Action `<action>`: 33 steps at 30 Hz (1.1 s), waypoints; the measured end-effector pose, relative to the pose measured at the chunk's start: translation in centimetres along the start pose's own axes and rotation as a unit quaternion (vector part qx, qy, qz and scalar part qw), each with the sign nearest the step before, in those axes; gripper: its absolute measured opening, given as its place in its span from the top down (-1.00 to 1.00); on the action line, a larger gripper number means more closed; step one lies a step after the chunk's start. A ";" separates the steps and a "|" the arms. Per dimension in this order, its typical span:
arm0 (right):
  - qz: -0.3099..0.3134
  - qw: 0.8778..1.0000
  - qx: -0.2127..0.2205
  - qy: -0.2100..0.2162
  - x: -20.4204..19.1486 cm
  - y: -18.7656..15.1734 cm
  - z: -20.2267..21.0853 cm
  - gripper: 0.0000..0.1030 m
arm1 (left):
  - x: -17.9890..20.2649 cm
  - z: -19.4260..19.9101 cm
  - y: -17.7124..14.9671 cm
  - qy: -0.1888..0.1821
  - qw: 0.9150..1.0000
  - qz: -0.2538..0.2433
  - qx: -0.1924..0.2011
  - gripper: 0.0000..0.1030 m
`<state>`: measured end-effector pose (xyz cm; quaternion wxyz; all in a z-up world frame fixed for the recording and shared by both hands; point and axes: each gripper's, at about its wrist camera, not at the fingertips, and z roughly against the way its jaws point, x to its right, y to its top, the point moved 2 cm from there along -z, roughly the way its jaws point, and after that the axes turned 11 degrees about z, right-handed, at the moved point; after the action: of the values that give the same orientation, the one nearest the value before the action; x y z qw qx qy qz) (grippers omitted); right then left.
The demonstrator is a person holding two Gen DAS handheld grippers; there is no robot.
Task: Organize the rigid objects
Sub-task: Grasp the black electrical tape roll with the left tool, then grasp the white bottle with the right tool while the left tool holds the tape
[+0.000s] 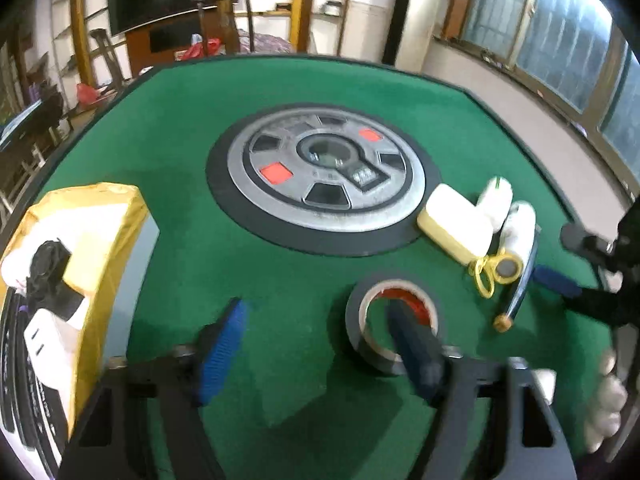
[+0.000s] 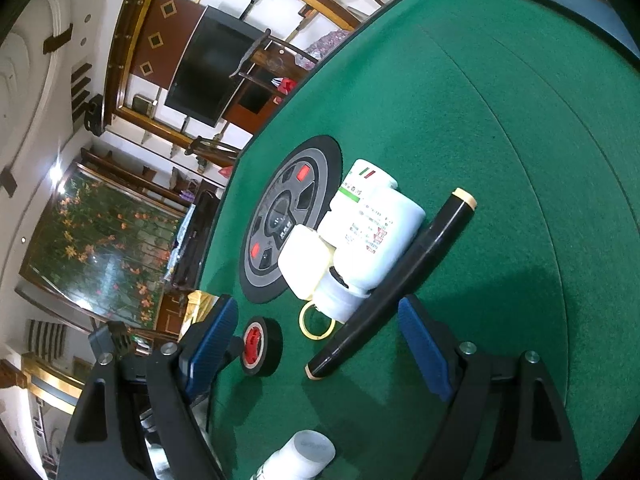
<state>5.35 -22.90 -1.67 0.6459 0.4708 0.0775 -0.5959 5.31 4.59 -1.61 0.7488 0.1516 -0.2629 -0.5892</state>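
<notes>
Tape roll point(image 1: 394, 320), one; perhaps two bottles point(image 2: 372, 236).

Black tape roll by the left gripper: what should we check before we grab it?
1. A finger inside the black tape roll with the red core: ok, one finger of the left gripper is in the hole.
2. Pads pressing the roll's wall: not ok, the other finger stands apart over the green felt table.
3. Roll free of neighbours: ok, the black pen with cream ends lies apart.
4. Room in the yellow-rimmed box: cannot tell.
5. Right gripper out of the way: ok, open by the pen.
</notes>
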 end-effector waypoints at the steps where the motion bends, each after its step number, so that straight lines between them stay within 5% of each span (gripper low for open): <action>1: 0.002 1.000 -0.001 -0.003 -0.1 0.0 0.0 -0.58 | 0.2 0.0 -0.1 -0.013 1.000 -0.006 0.001 0.06; 10: 0.004 1.000 -0.003 -0.008 -0.2 0.1 -0.1 -0.58 | 5.0 -1.5 -1.0 0.039 0.991 -0.119 0.047 0.21; 13: 0.010 1.000 -0.005 -0.014 -0.3 0.1 -0.1 -0.58 | 4.8 -1.4 -0.8 0.017 0.993 -0.110 0.030 0.62; 15: 0.015 1.000 -0.006 -0.020 -0.4 0.1 -0.3 -0.58 | 4.0 -0.9 -0.7 -0.001 0.995 -0.097 0.022 0.72; 23: 0.029 0.999 -0.005 -0.025 -0.5 0.1 -0.3 -0.58 | 0.9 3.8 -2.0 -0.065 0.997 -0.032 0.011 0.73; 33: 0.078 0.995 0.013 -0.057 -0.8 -0.6 0.3 -0.58 | -5.7 14.1 -4.6 -0.089 0.992 0.014 0.094 0.73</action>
<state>4.49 -22.41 -1.28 0.6876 0.4488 -0.0036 -0.5708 -7.41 10.07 6.21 0.7132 0.1642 -0.3846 -0.5625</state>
